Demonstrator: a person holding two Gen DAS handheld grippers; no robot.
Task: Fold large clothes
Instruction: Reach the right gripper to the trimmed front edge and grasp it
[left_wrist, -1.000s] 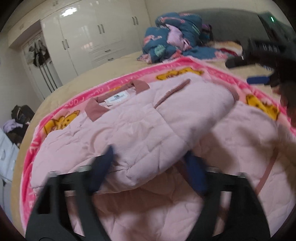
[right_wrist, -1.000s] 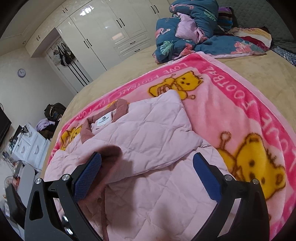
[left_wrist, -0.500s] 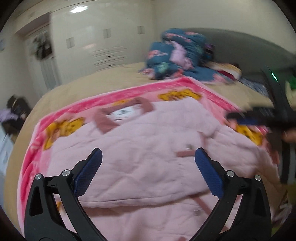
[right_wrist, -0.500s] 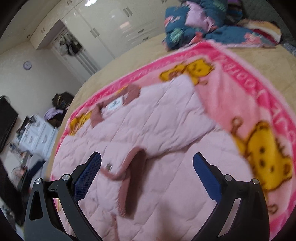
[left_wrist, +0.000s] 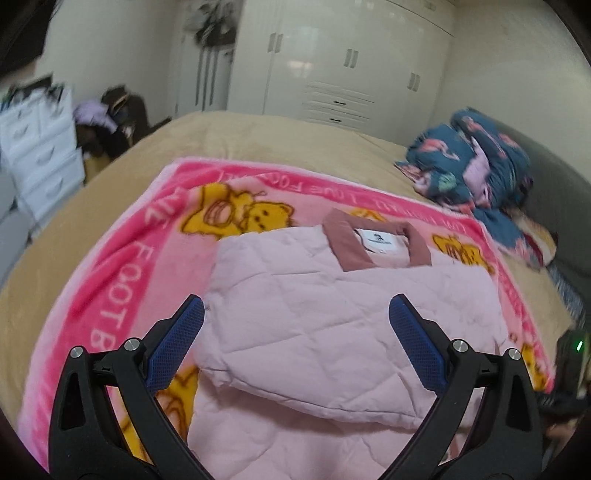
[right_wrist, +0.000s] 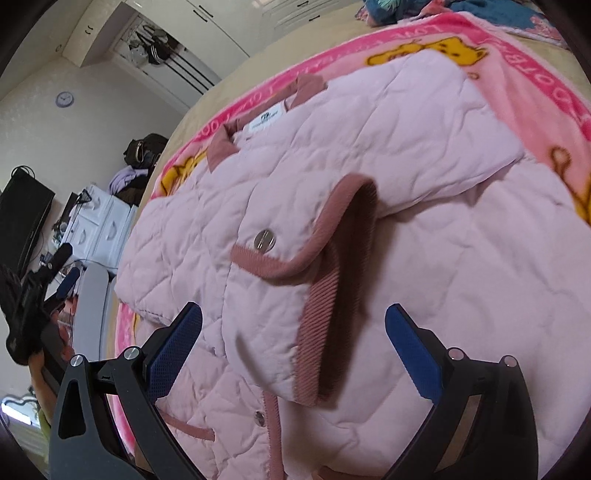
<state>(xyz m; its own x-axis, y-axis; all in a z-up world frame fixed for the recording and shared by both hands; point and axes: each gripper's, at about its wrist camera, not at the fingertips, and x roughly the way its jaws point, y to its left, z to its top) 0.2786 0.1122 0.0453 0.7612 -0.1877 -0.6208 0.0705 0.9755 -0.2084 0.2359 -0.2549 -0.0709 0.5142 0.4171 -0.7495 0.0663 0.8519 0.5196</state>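
Both sleeves of the pink jacket (right_wrist: 369, 155) lie folded in, the bottom is not folded up, and the left hand-held gripper (left_wrist: 295, 341) and right hand-held gripper (right_wrist: 293, 338) are wide open, holding nothing.

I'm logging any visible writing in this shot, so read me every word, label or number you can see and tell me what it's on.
"FOOT B": left border of the pink bear blanket; the rest is cut off.
"LOVE FOOT": blanket's far border, upside down, blurred.
White neck label in the pink quilted jacket: logo and print too small to read.
Wall clock: numerals unreadable.
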